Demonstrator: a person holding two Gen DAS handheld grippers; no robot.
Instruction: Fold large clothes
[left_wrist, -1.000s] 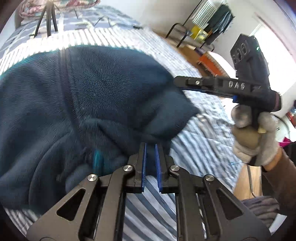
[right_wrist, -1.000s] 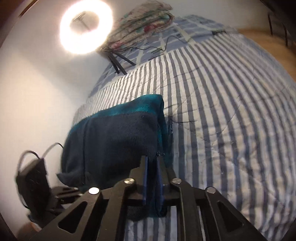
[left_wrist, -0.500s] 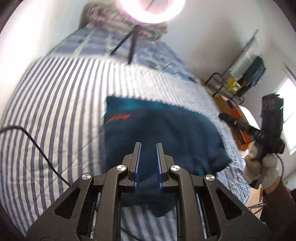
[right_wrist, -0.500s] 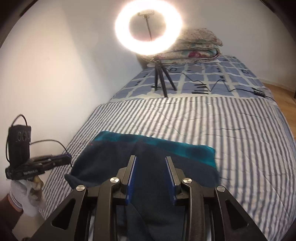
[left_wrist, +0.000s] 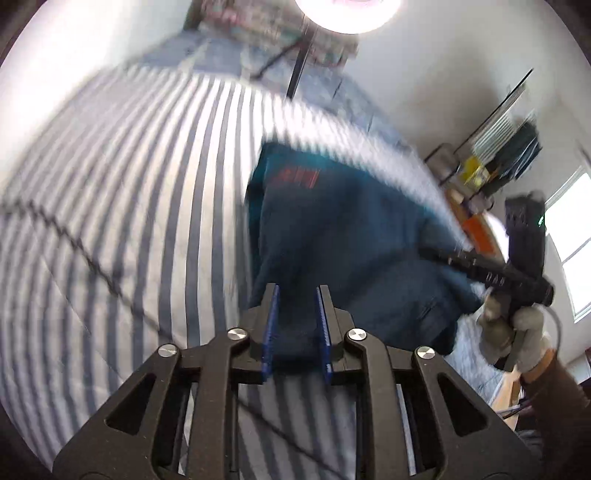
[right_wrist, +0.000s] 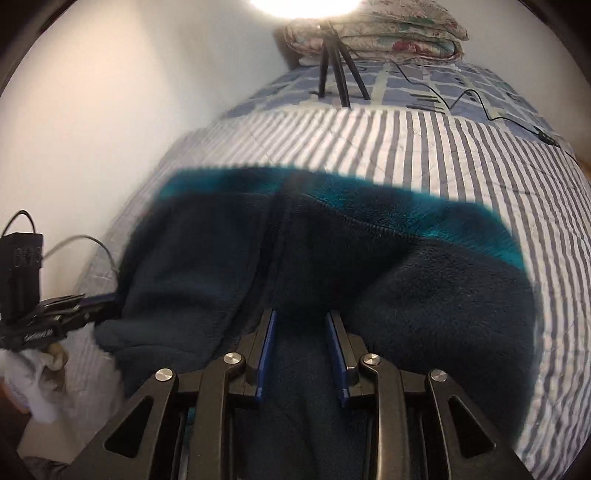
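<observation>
The left gripper (left_wrist: 294, 325) stood with its blue-lined fingers apart, nothing clamped between them; the near left edge of the garment lay beyond and below the tips, and contact could not be confirmed through the blur. The right gripper (right_wrist: 301, 347) likewise had its fingers apart, poised over dark fleece that filled the gap behind them without being pinched.

The garment (right_wrist: 332, 266), a dark navy fleece with a teal band along its far edge, lay on the striped bedcover (right_wrist: 424, 147), bunched into a rough rectangle rather than flat. In the left view a red mark (left_wrist: 295, 179) showed near its far left corner. The left tool, seen from the right camera, sat at the garment's left edge; the right tool, seen from the left camera, sat at the right edge.

Beyond the garment, at the far end of the bed, stood a tripod (right_wrist: 334, 59) under a ring light, with a folded floral quilt (right_wrist: 388, 33) behind it and a cable trailing across the patterned sheet.

Judgement: one fold appeared laid down and both tools released. The next move would call for each gripper to close on a matching corner or edge, taking all layers, and for both to lift evenly so the thick pile does not slip or roll.
</observation>
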